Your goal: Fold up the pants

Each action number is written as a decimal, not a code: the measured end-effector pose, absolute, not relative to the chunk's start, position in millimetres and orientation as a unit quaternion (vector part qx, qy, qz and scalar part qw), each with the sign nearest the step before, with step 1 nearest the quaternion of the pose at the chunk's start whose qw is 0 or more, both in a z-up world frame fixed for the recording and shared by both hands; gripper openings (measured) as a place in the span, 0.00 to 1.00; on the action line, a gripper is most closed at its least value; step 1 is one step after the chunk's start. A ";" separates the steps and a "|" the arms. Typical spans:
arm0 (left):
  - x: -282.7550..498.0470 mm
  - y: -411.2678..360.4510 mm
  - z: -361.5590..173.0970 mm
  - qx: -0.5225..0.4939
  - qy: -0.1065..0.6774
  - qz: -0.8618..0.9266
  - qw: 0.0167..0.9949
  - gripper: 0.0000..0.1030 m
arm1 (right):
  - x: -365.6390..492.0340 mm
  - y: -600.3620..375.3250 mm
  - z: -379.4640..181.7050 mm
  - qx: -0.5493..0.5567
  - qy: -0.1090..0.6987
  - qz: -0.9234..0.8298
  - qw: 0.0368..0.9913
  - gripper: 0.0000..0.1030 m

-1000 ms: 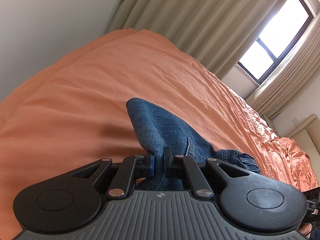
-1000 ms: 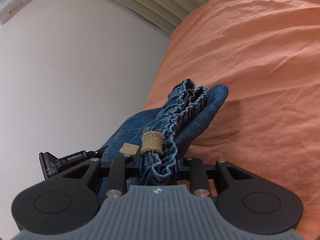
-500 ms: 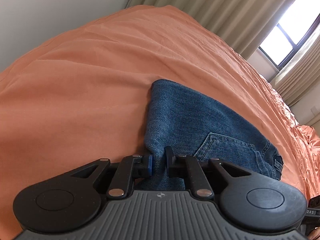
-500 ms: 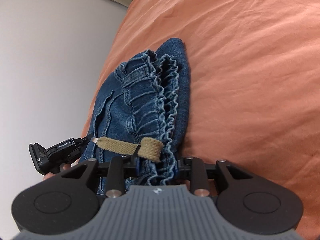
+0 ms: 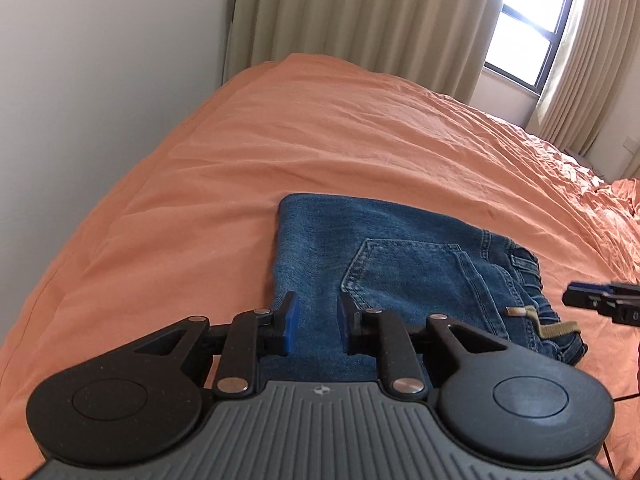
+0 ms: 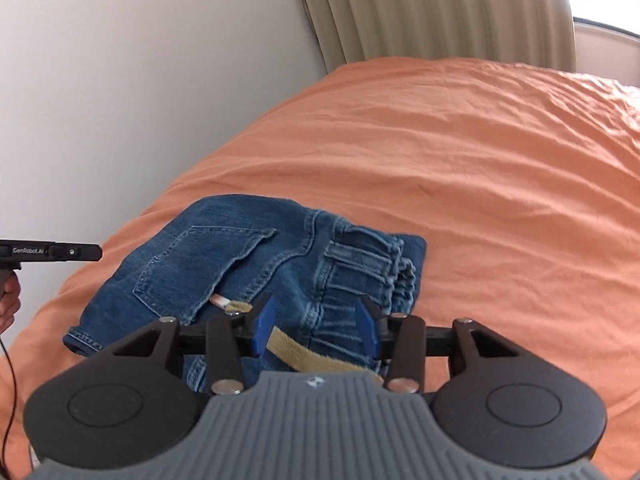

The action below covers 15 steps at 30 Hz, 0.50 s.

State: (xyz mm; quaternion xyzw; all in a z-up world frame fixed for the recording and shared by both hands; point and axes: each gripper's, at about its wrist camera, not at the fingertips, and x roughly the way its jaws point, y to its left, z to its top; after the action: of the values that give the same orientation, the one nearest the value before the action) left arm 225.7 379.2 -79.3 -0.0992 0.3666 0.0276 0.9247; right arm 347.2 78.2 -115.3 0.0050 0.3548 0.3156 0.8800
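1. The pants [image 5: 400,264] are blue jeans; they lie folded in a small flat bundle on the bed [image 5: 320,140], near the side of the bed that is by the wall [image 5: 100,80].
2. The bed has an orange cover with little wrinkles; the jeans rest right on it.
3. In the left wrist view a back pocket [image 5: 408,276] faces up; the stretchy waist [image 5: 524,276] is bunched at the far right of the bundle, and a tan string [image 5: 556,326] pokes out there.
4. The left gripper [image 5: 313,324] sits low at the near edge of the jeans; its blue fingers [image 5: 289,320] are a little way apart with denim showing in the gap — they hold nothing.
5. The right gripper [image 6: 316,330] is over the waist end of the jeans; its fingers [image 6: 264,330] are wide apart and hold nothing; the tan string [image 6: 304,354] lies between them — I cannot tell if they touch the cloth.
6. Each gripper shows at the edge of the other one's view, one on each side of the bundle.
7. Behind the bed hang beige curtains [image 5: 360,20]; a bright window [image 5: 532,20] is at the far right.
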 end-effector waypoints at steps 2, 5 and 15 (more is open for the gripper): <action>224.2 374.3 -86.8 -0.104 0.377 0.027 0.920 0.21 | 361.9 91.9 -117.8 0.001 0.356 0.315 0.880 0.37; 226.2 373.7 -105.3 -0.112 0.392 0.033 0.913 0.21 | 384.0 104.5 -125.8 -0.011 0.360 0.299 0.884 0.34; 231.9 388.3 -137.5 -0.143 0.411 0.053 0.899 0.15 | 420.7 113.7 -159.6 -0.029 0.391 0.272 0.879 0.14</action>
State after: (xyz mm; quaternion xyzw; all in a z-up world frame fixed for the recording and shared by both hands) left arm 231.9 388.3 -137.5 -0.1432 0.4110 0.0529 0.8987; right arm 420.7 113.7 -159.6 -0.0290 0.3912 0.2716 0.8788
